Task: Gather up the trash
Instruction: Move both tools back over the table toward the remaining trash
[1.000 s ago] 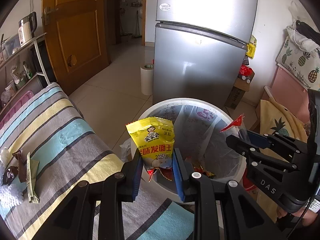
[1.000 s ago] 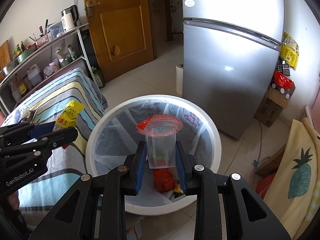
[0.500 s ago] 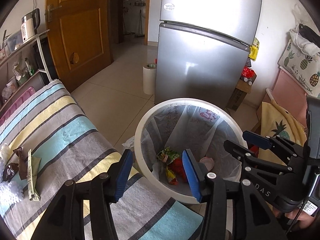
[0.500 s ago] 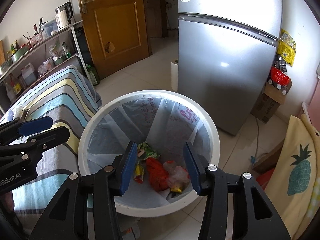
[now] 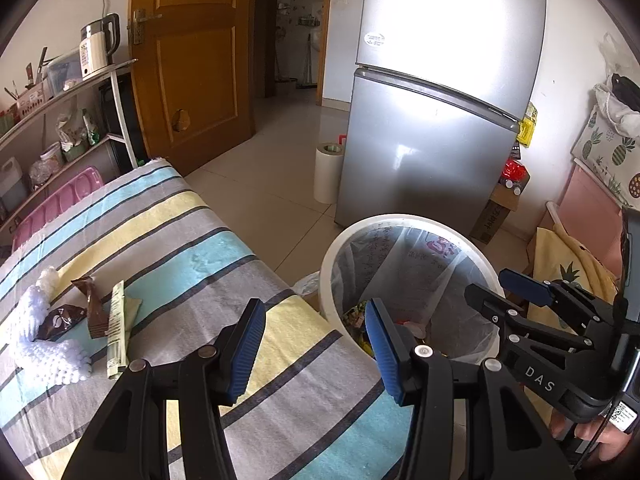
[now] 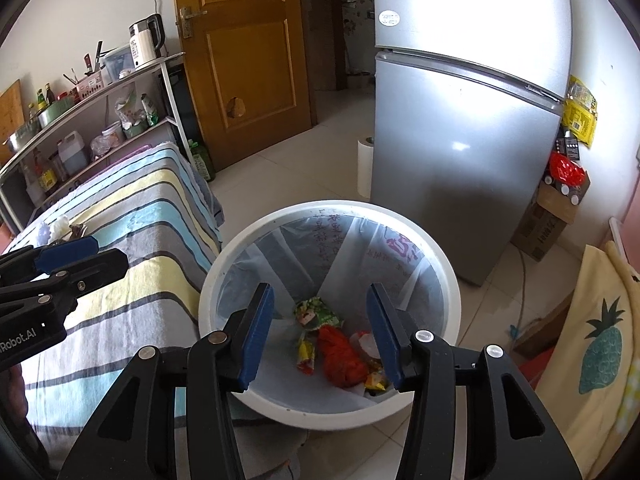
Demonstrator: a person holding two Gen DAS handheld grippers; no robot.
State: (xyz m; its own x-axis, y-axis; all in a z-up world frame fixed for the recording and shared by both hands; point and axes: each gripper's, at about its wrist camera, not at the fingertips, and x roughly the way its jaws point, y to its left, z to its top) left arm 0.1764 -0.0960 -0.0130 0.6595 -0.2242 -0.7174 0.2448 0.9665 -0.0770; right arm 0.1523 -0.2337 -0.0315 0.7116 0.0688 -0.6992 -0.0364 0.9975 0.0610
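Both sets of fingers wide and empty, left gripper (image 5: 316,340) and right gripper (image 6: 320,330) by the bin (image 6: 224,272). Next: swing left from bin to the wrappers (image 5: 108,320) on the bed (image 5: 180,248), pinching one low.

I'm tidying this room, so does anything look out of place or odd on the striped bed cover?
Yes: wrappers remain on the striped bed cover, near its left end: a brown wrapper and a pale green packet beside a white knitted cloth. They look like trash, not yet in the lined bin.
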